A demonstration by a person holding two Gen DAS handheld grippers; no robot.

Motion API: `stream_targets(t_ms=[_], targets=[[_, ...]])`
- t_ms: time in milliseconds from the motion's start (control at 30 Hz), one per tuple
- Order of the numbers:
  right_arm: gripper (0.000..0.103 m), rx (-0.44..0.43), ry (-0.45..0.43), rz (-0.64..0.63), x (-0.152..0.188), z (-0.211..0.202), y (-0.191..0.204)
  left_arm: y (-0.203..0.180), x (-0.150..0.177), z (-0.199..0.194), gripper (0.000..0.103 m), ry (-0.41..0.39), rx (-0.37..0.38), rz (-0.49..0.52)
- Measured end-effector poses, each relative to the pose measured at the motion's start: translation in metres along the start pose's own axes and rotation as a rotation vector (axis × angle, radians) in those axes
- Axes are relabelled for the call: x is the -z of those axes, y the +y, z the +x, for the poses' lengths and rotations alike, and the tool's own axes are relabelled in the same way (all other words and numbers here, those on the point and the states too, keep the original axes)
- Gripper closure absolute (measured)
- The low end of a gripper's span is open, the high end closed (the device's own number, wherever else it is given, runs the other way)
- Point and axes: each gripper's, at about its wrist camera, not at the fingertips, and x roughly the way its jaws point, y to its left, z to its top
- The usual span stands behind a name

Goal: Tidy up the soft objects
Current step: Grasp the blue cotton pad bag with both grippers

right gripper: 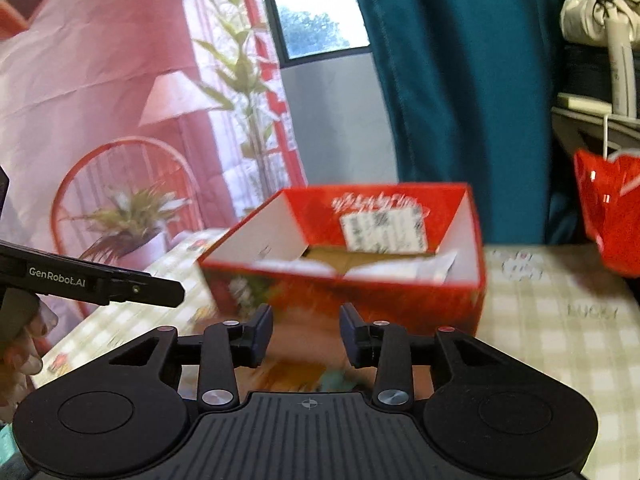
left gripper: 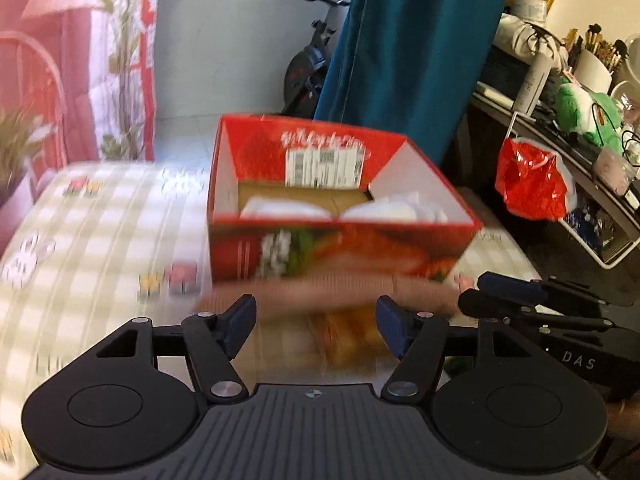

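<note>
Fingers point(left gripper: 384, 320) apart; green plush point(left gripper: 584, 114) only in left view.

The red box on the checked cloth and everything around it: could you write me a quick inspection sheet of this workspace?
Surface: pale green-and-white checked cloth, blurred.
Job's things: open red printed cardboard box with a barcode label on its inner wall; white soft items lie inside. A blurred pinkish thing lies in front of the box.
Clutter: red plastic bag hangs off a dark shelf holding a green plush toy and a cup of brushes.
Grippers: left gripper and right gripper, jaws apart, nothing gripped.
Cables: dark cords on the shelf.
Surroundings: teal curtain, pink printed backdrop, window.
</note>
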Motion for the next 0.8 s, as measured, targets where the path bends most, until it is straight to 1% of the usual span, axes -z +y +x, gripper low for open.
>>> stream_targets(t_ms=[67, 133, 233, 333, 533, 633, 700, 800], targets=[[0.065, -0.007, 0.017, 0.012, 0.012, -0.005, 0.006, 0.0, 0.016, -0.006, 0.036, -0.014, -0.005, -0.035], [0.064, -0.01, 0.035, 0.019, 0.025, -0.01, 0.011, -0.001, 0.03, -0.01, 0.036, -0.013, 0.005, -0.061], [0.06, -0.005, 0.065, 0.027, 0.044, -0.016, 0.014, 0.001, 0.044, -0.008, 0.036, 0.015, 0.013, -0.089], [0.059, -0.002, 0.1, 0.071, 0.057, -0.016, 0.01, 0.005, 0.054, -0.002, 0.036, 0.048, 0.016, -0.119], [0.052, -0.002, 0.134, 0.08, 0.071, -0.009, 0.011, 0.005, 0.075, 0.01, 0.036, 0.105, 0.032, -0.148], [0.051, -0.001, 0.16, 0.088, 0.078, -0.003, 0.012, 0.01, 0.082, 0.015, 0.036, 0.126, 0.054, -0.185], [0.051, -0.002, 0.18, 0.108, 0.082, 0.001, 0.009, 0.014, 0.083, 0.016, 0.036, 0.127, 0.065, -0.207], [0.051, -0.006, 0.198, 0.125, 0.086, 0.005, 0.007, 0.016, 0.085, 0.019, 0.036, 0.128, 0.064, -0.212]])
